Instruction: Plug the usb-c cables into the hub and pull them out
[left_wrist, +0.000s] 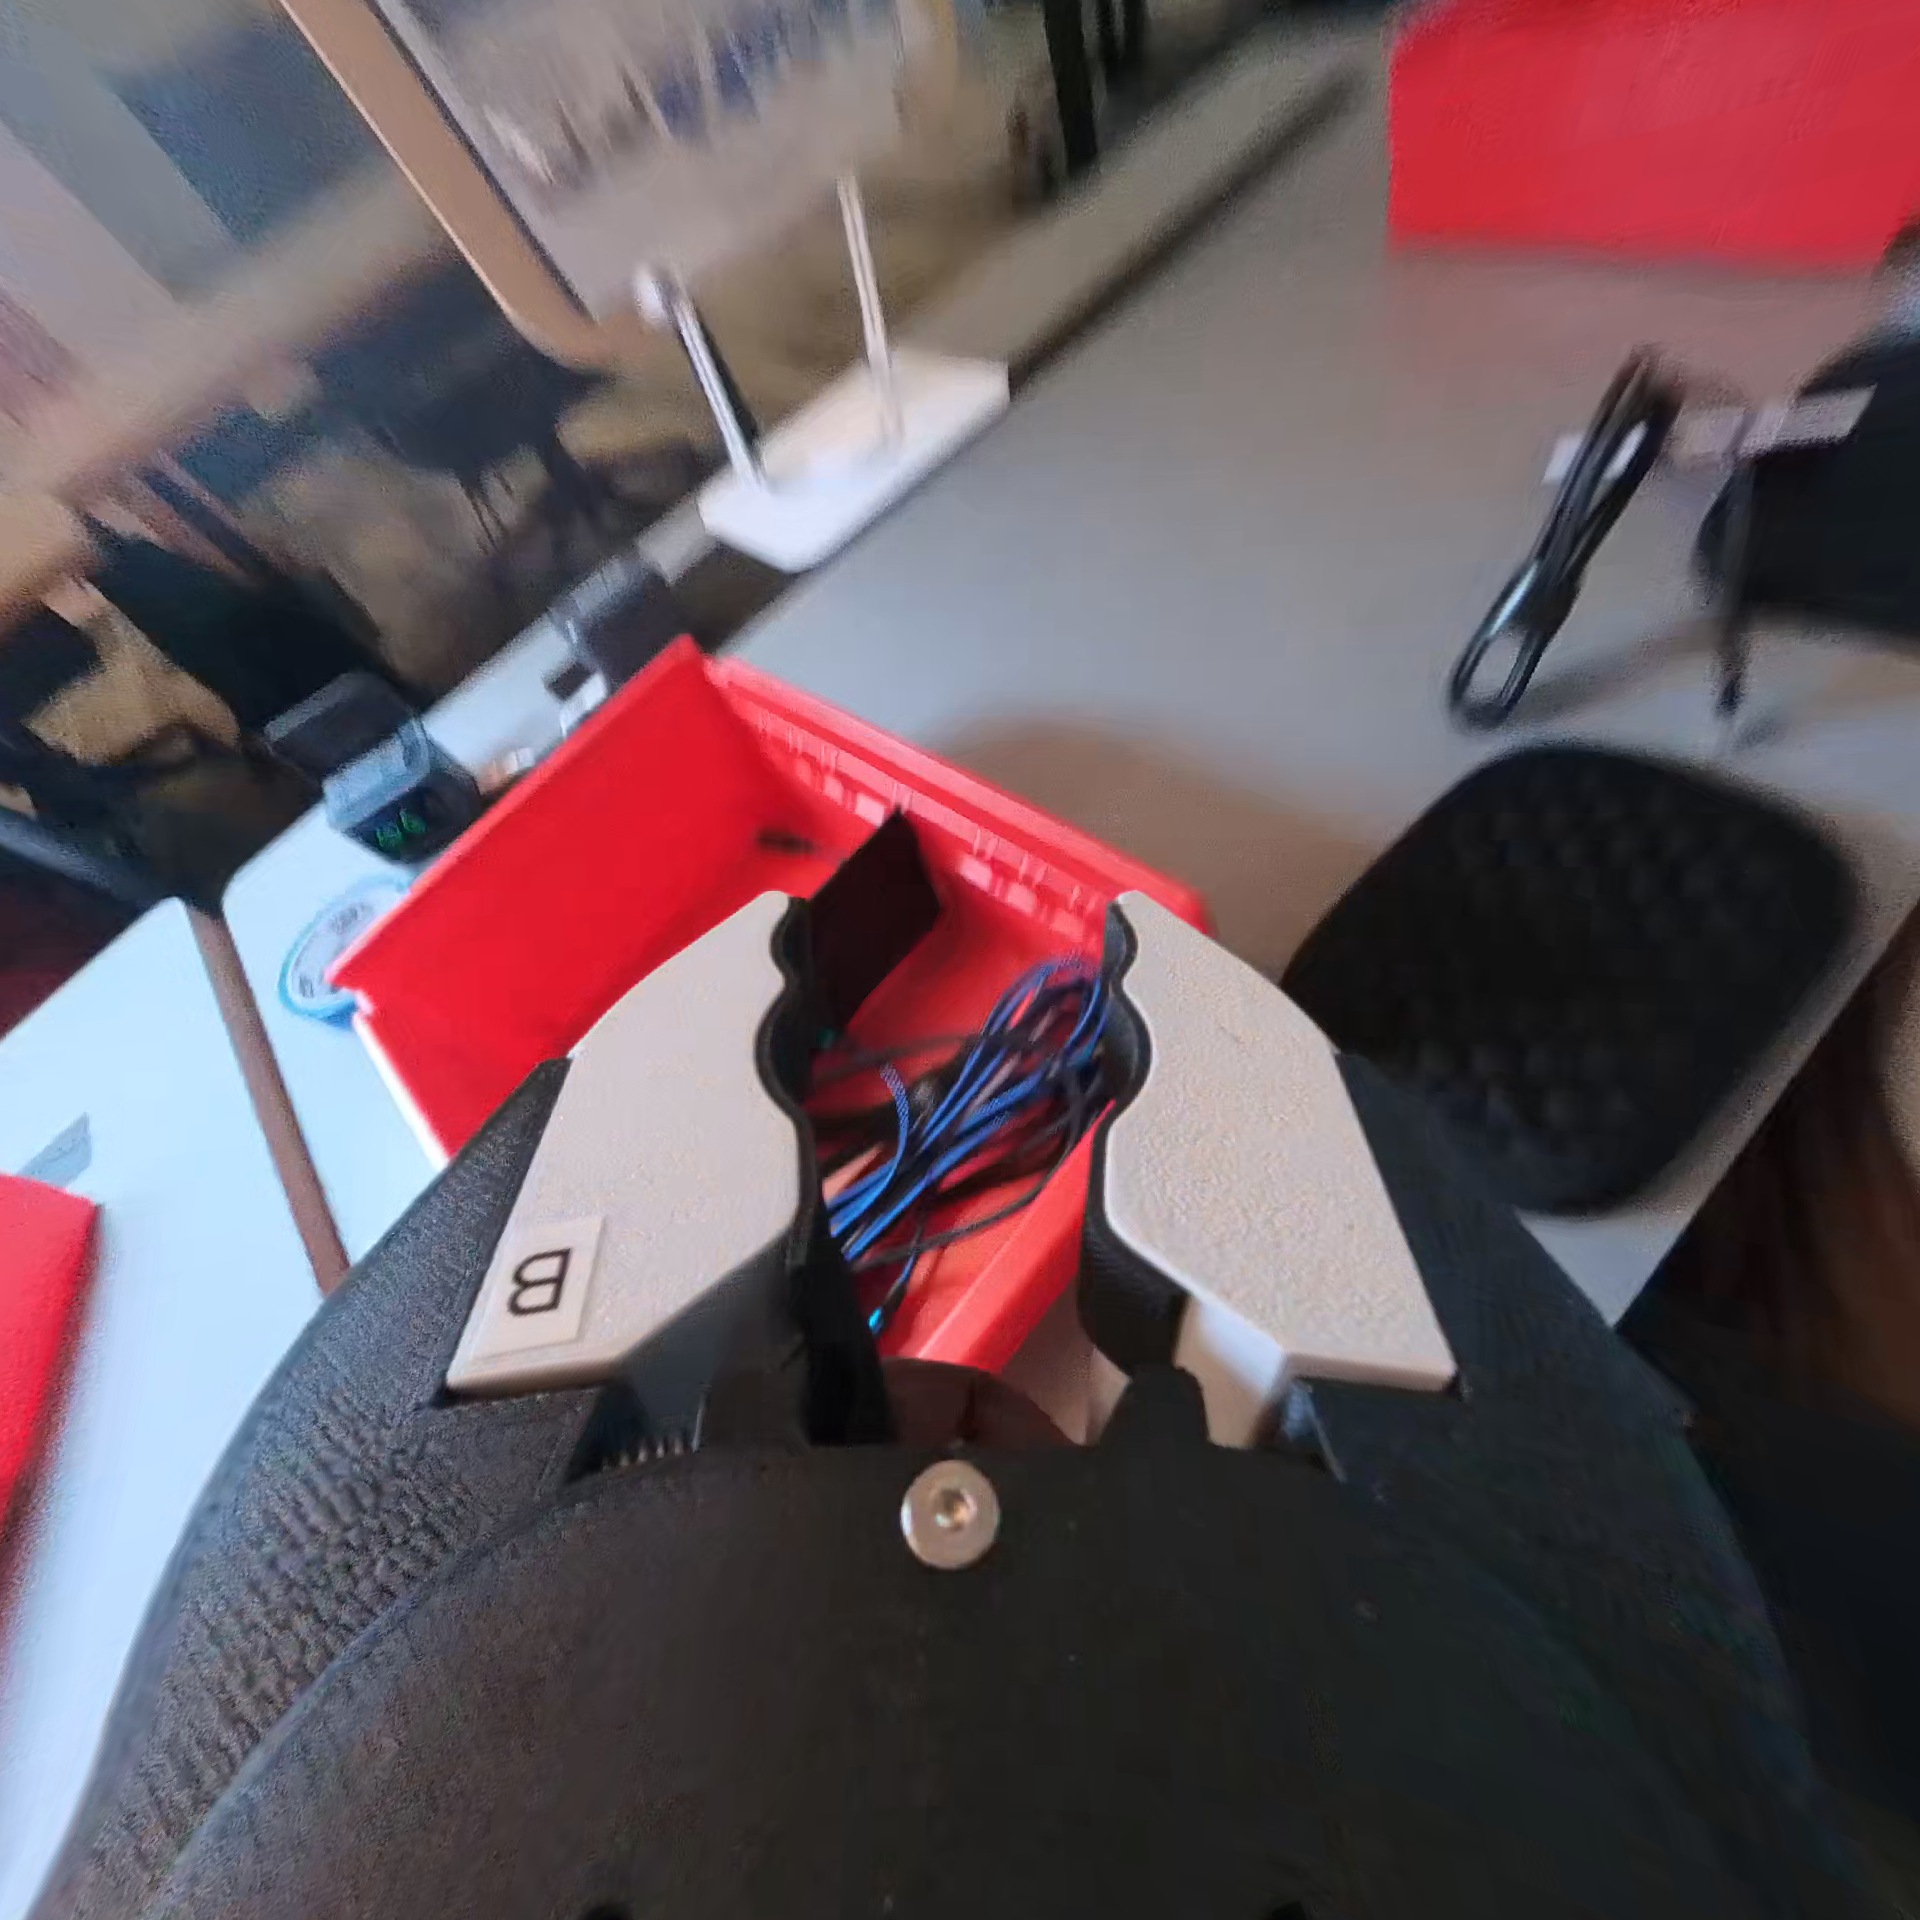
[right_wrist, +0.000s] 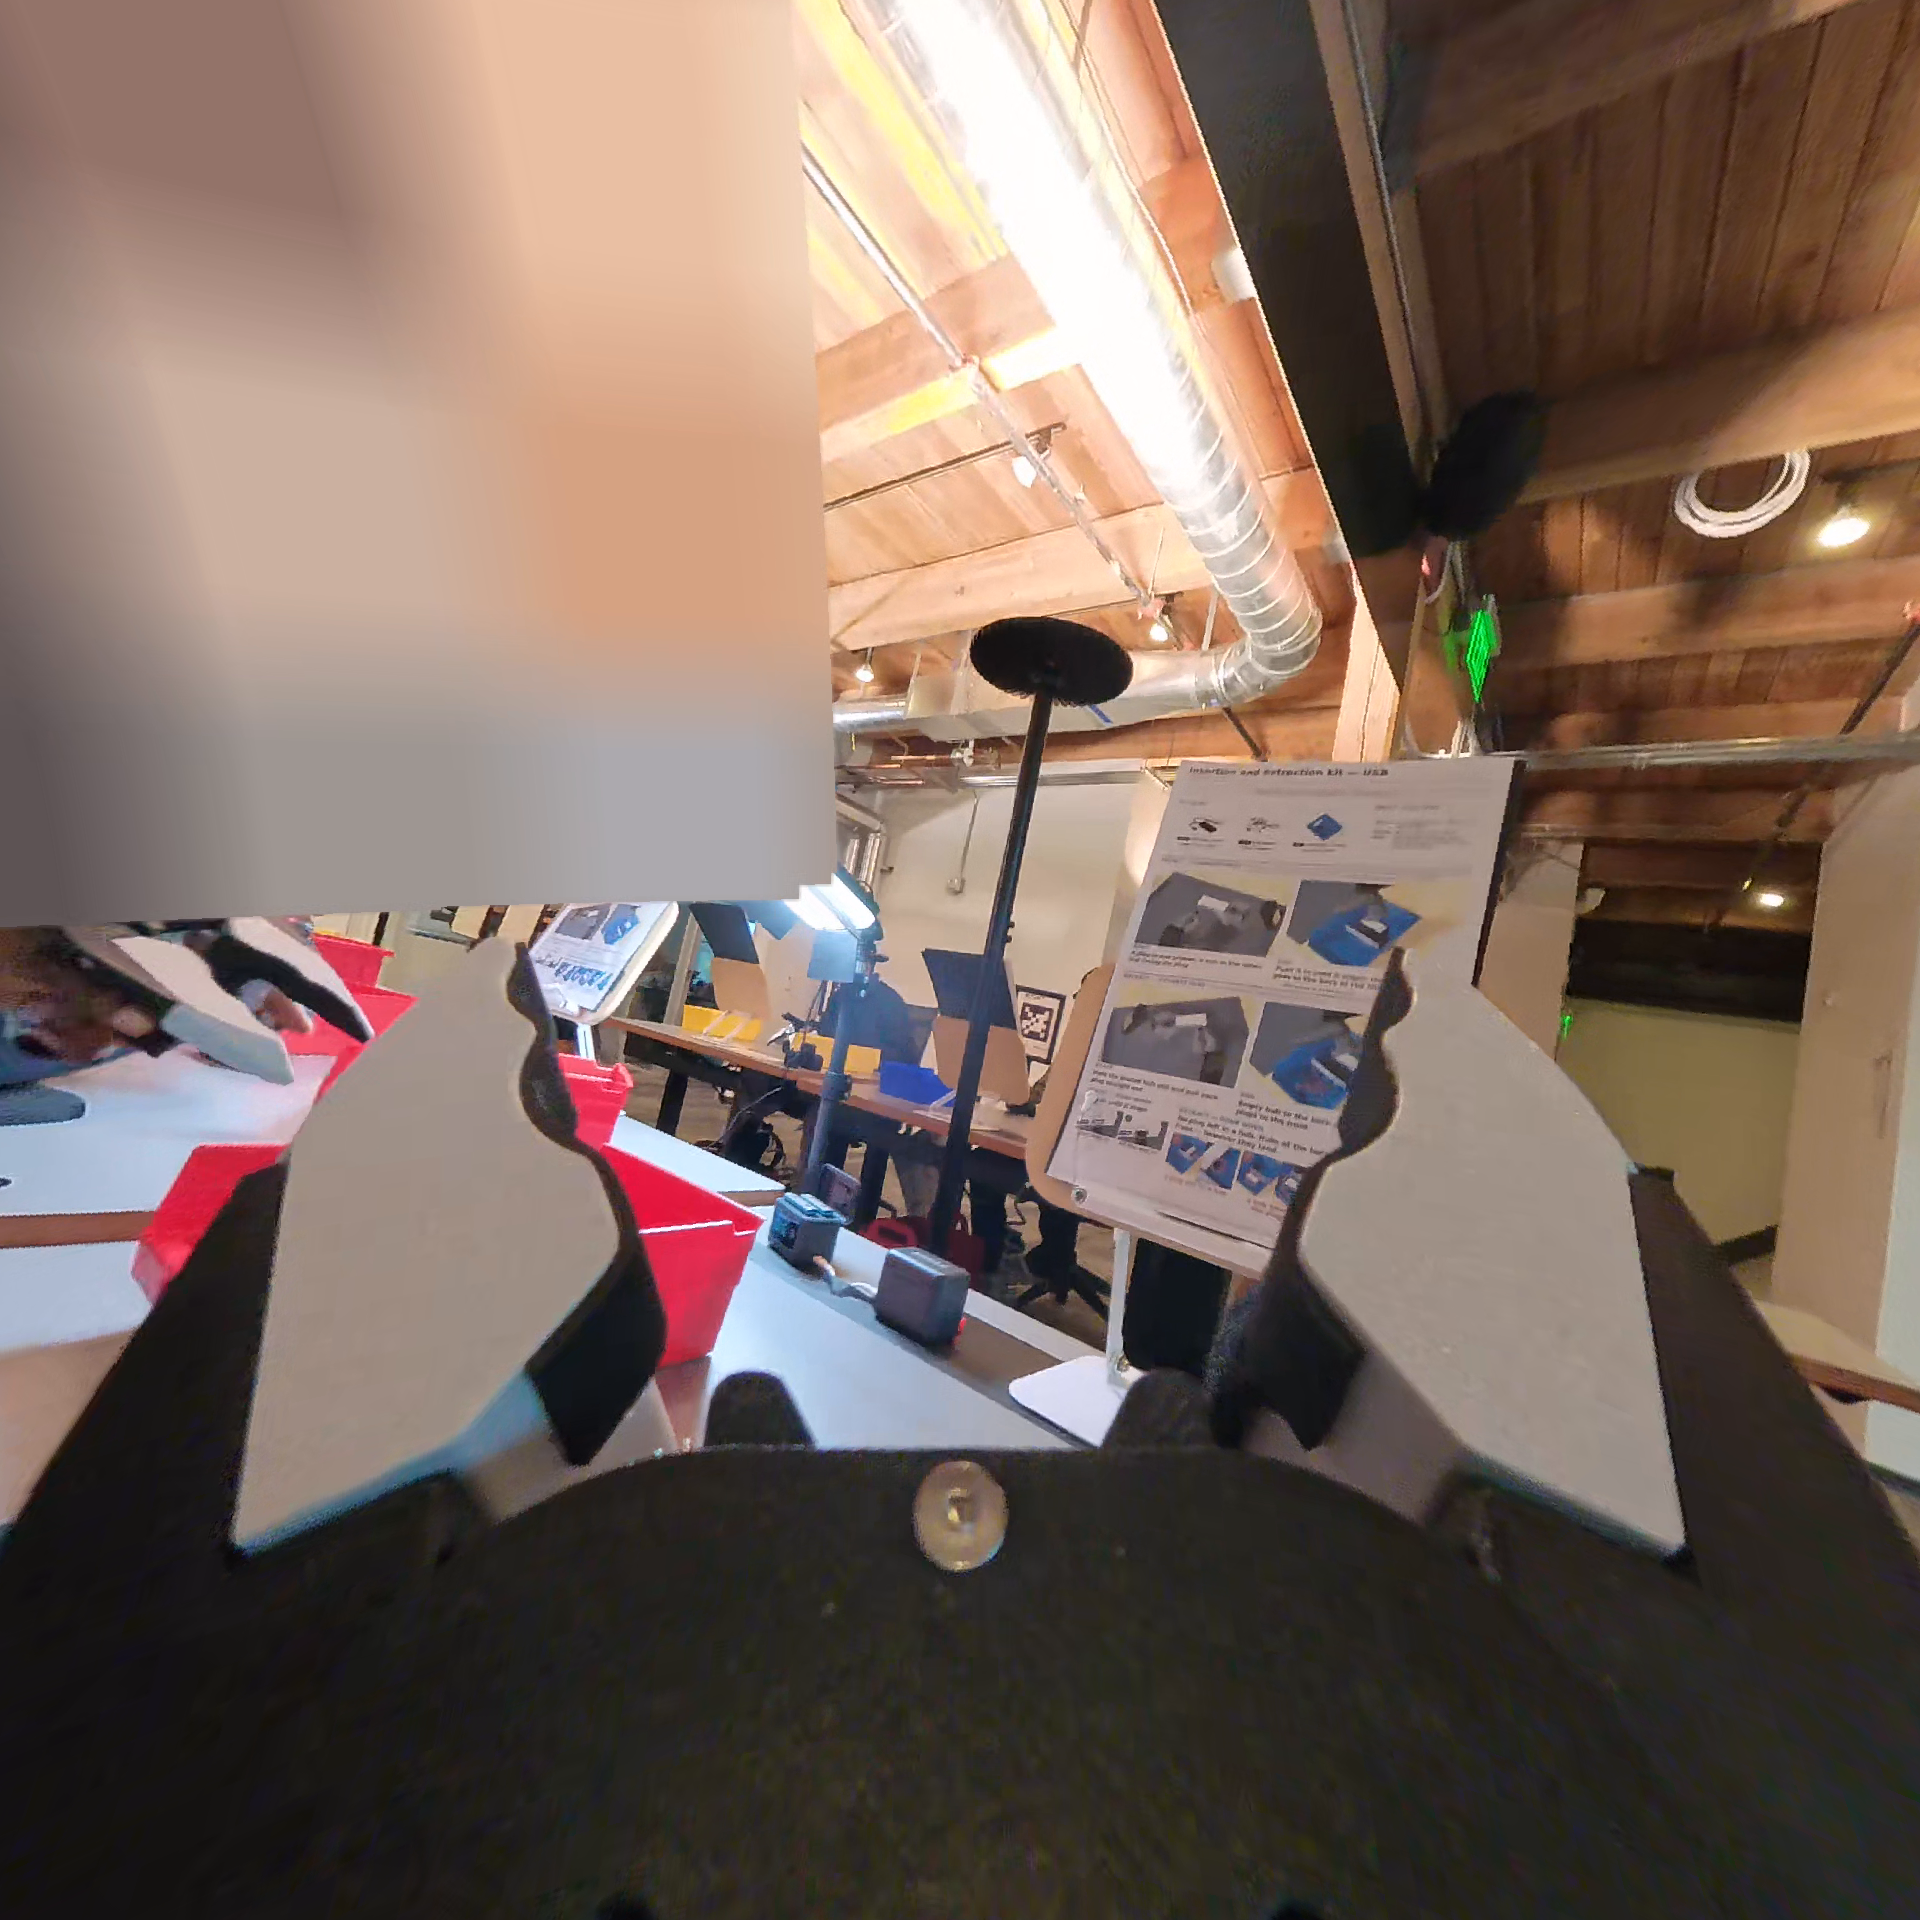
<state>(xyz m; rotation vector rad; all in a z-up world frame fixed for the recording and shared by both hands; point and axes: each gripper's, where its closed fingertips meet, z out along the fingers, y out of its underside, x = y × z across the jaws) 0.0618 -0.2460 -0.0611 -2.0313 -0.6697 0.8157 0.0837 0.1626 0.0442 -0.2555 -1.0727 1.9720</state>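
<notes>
In the left wrist view my left gripper (left_wrist: 951, 935) is open and empty, held just above a red bin (left_wrist: 582, 883) on the white table. A tangle of blue and black cables (left_wrist: 966, 1122) lies in the bin, seen between the fingers. A flat black piece (left_wrist: 873, 925) stands in the bin beside the left fingertip; I cannot tell what it is. No hub is clearly visible. The view is blurred. My right gripper (right_wrist: 951, 977) is open and empty, tilted up above the table towards the room. The left gripper also shows in the right wrist view (right_wrist: 260, 1003), far left.
A black mesh pad (left_wrist: 1558, 977) and a coiled black cable (left_wrist: 1558, 551) lie right of the bin. A white stand base (left_wrist: 862, 457) is behind it. Red bins (right_wrist: 696, 1257), grey chargers (right_wrist: 925, 1294), an instruction sheet on a stand (right_wrist: 1299, 987) and a black pole (right_wrist: 997, 935) are ahead of the right gripper.
</notes>
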